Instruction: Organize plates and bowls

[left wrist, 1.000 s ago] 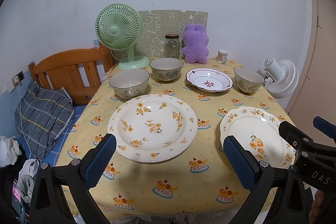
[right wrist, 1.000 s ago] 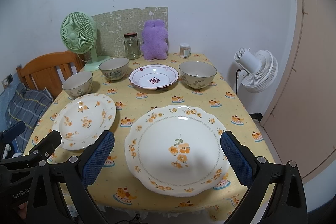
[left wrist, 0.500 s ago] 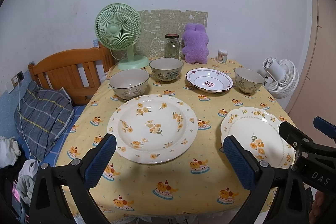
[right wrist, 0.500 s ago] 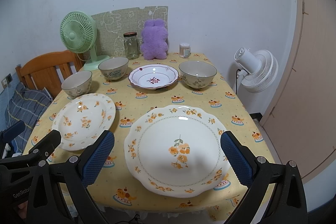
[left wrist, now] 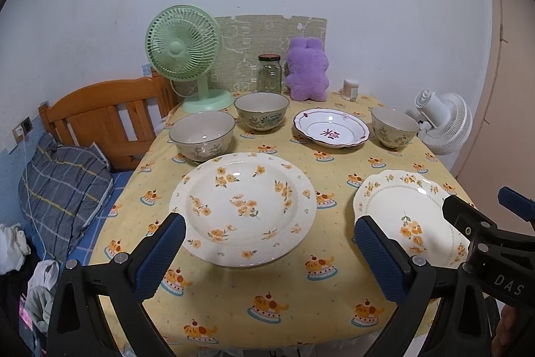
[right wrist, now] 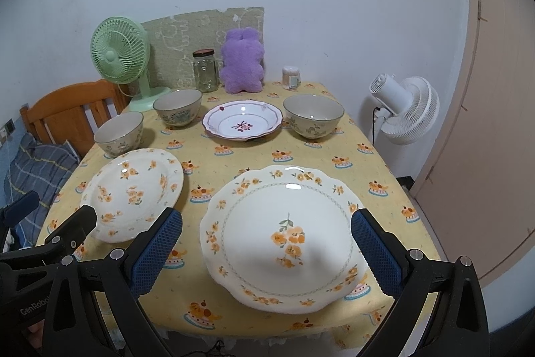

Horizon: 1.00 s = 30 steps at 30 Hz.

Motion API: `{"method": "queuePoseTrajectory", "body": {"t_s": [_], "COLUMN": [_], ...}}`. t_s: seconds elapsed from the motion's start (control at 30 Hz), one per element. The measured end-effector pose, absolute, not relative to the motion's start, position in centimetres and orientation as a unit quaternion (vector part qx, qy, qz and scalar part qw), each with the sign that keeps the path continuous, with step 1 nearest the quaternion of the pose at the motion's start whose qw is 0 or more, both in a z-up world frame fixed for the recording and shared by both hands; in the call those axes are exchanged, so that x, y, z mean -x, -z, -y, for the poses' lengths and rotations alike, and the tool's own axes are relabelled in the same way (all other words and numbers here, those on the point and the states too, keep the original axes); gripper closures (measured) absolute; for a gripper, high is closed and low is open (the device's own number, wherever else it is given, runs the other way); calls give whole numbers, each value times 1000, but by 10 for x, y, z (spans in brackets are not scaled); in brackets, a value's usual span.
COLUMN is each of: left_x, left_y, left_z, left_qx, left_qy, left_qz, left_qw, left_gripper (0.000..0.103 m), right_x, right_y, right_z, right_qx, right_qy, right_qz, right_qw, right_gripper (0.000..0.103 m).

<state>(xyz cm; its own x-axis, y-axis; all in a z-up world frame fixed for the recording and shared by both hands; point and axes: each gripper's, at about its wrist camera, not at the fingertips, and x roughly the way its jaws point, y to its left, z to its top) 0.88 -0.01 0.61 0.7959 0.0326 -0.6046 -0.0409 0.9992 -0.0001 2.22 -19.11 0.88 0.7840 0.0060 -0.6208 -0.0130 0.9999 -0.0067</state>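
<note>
A deep cream plate with orange flowers [left wrist: 244, 206] lies at the front left of the yellow tablecloth, also in the right wrist view [right wrist: 133, 189]. A scalloped cream plate [right wrist: 281, 233] lies at the front right [left wrist: 408, 216]. Behind stand three beige bowls [left wrist: 202, 134] [left wrist: 261, 111] [left wrist: 394, 126] and a white plate with purple trim [left wrist: 331, 131]. My left gripper [left wrist: 267, 256] is open and empty before the deep plate. My right gripper [right wrist: 264, 253] is open and empty before the scalloped plate.
A green fan [left wrist: 184, 56], glass jar [left wrist: 269, 74], purple plush toy [left wrist: 307, 69] and small container [left wrist: 350, 88] stand along the back edge. A wooden bed frame [left wrist: 100, 119] and pillow are at left. A white floor fan [right wrist: 404, 109] stands at right.
Both grippers have drawn back and up a little, so slightly more of the table's front edge shows. No dish has moved.
</note>
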Motion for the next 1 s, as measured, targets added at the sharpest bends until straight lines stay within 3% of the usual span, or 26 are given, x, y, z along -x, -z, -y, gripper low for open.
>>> {"method": "queuePoseTrajectory", "body": {"t_s": [0.53, 1.0], "left_x": [-33, -82], "left_y": [9, 39], "left_z": [12, 73], "left_qx": [-4, -6], "left_qy": [48, 17], "left_qz": [-351, -415], "left_qw": [935, 910], "left_gripper": [7, 13], "right_x": [-23, -87], "right_y": [-2, 26], "right_z": [190, 249], "right_qx": [-3, -12], "right_qy": [63, 26], "right_qz": [-353, -403], "right_qw": [933, 915], "right_gripper": [5, 6]}}
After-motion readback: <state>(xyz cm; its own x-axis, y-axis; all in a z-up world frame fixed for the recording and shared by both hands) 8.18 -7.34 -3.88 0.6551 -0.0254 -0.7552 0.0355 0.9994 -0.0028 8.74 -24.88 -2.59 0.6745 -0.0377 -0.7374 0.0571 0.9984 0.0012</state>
